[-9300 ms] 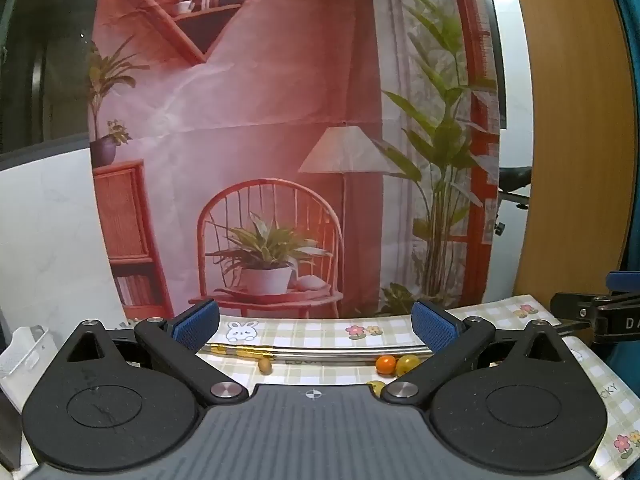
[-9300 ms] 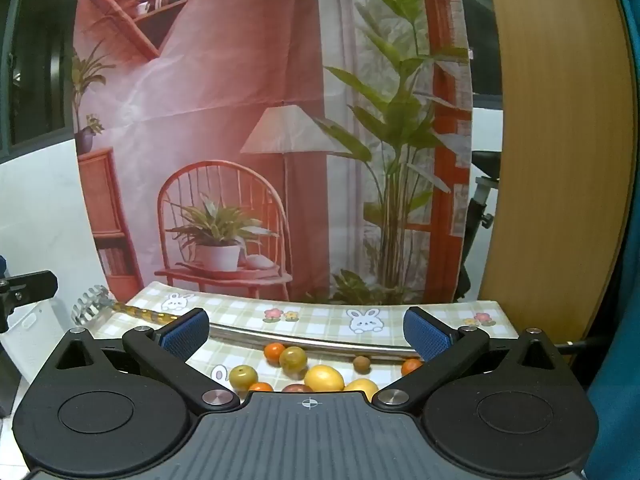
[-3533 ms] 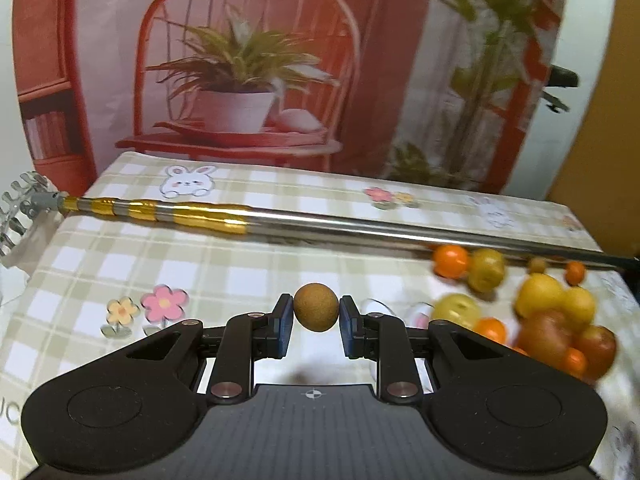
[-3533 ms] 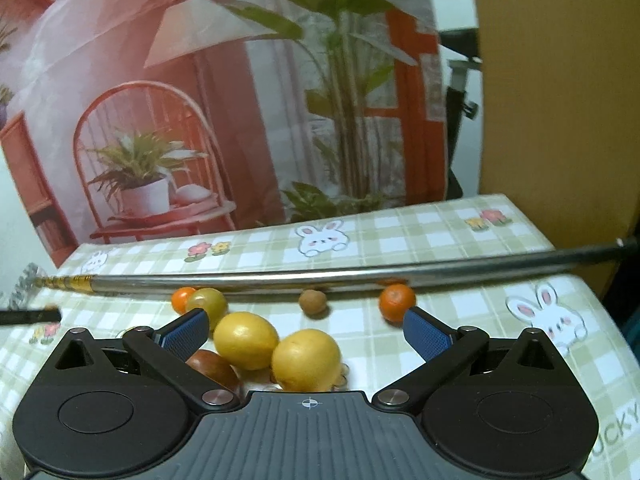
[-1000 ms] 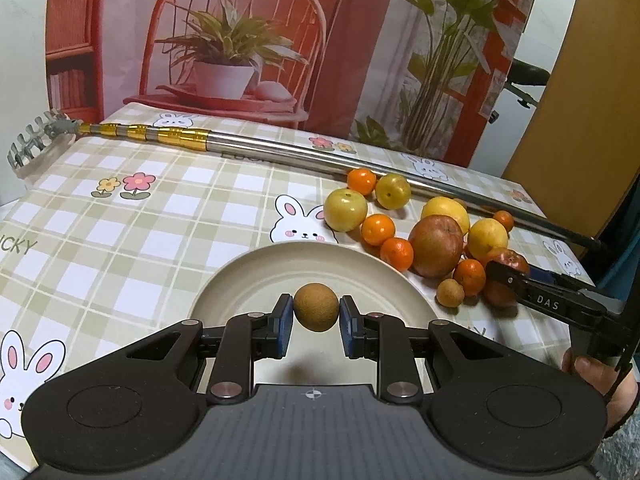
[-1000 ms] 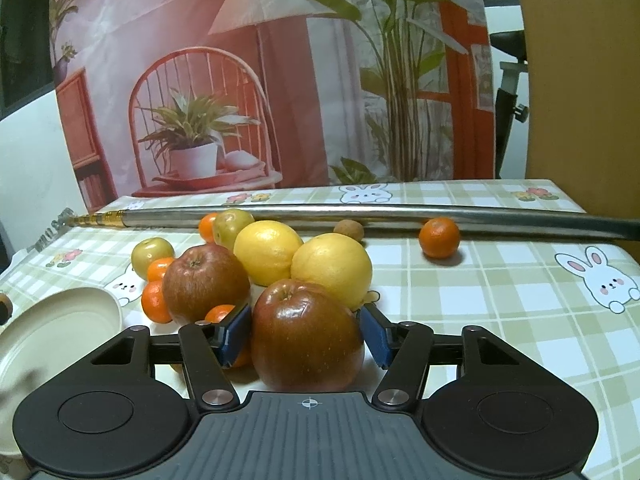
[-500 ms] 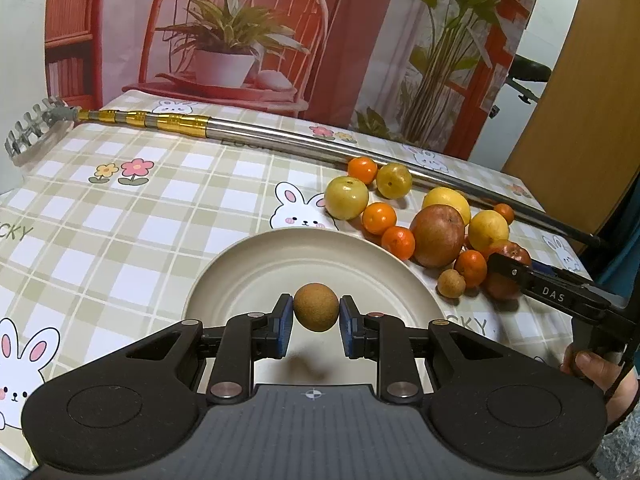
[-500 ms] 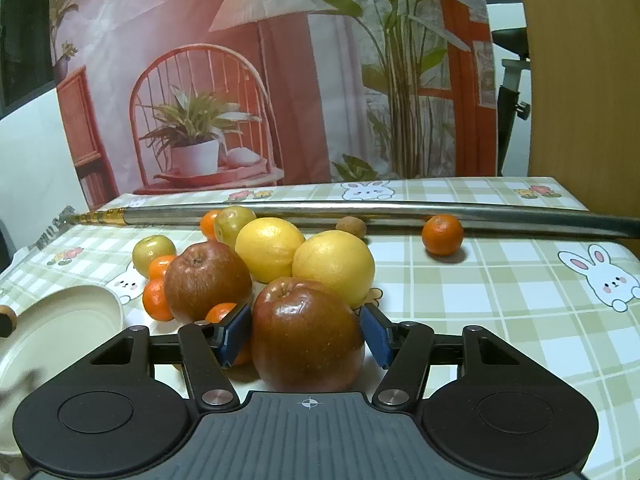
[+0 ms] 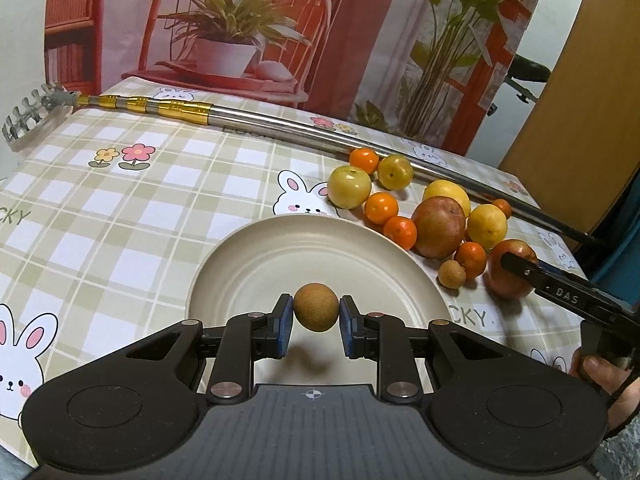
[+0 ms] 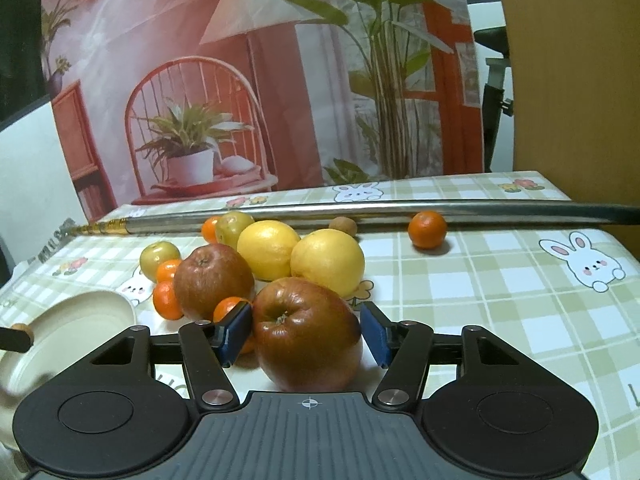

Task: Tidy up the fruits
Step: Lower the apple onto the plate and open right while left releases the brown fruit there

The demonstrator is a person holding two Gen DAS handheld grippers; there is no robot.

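My left gripper (image 9: 316, 316) is shut on a small round brown fruit (image 9: 316, 307) and holds it just above the cream plate (image 9: 240, 256). In the right wrist view that fruit (image 10: 21, 329) shows at the far left, over the plate (image 10: 80, 312). My right gripper (image 10: 306, 334) is shut on a red apple (image 10: 306, 336) at the near edge of the fruit pile, with a blue pad on each side. The left wrist view shows the same apple (image 9: 506, 280) with a right finger (image 9: 532, 276) across it.
Beside the plate lie a second red apple (image 10: 214, 280), two lemons (image 10: 268, 248), several mandarins (image 9: 381, 208) and yellow-green fruits (image 9: 349, 187). A long metal pole (image 10: 440, 210) crosses the back of the checked cloth. A lone mandarin (image 10: 427, 229) sits near it. A hand (image 9: 600, 376) shows at right.
Since the oldest frames my left gripper has closed on the brown fruit and brought it over the plate; my right has closed on the red apple. Over the last second, nothing visibly changed.
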